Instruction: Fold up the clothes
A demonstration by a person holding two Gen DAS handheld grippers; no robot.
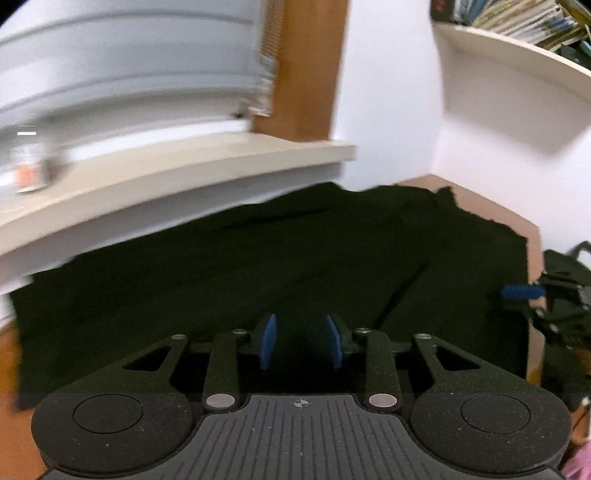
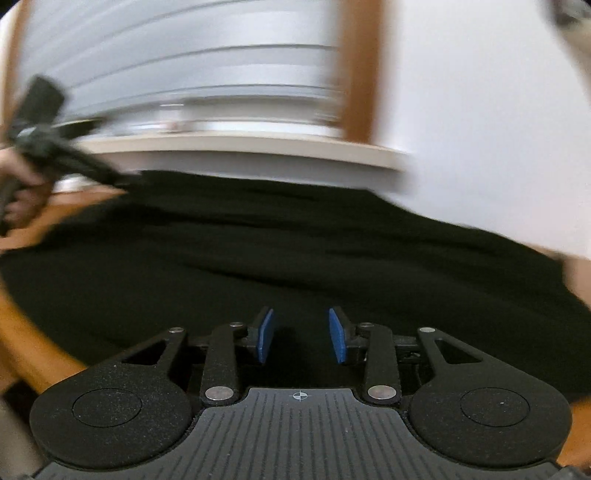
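A black garment [image 1: 258,258] lies spread flat over a wooden table, filling the middle of both wrist views [image 2: 295,258]. My left gripper [image 1: 301,341] hovers over its near part, blue pads apart with only cloth beneath them, nothing pinched. My right gripper [image 2: 301,336] stands the same way over the garment, open and holding nothing. In the left wrist view the right gripper [image 1: 524,293] shows at the garment's right edge. In the right wrist view the left gripper's body and the hand [image 2: 22,192] holding it appear blurred at the far left.
A cream window sill [image 1: 184,173] runs behind the table under white blinds [image 1: 129,55], with a small jar [image 1: 29,166] on it. A shelf of books [image 1: 517,22] hangs at the upper right. The table's wooden edge [image 1: 533,295] shows right of the garment.
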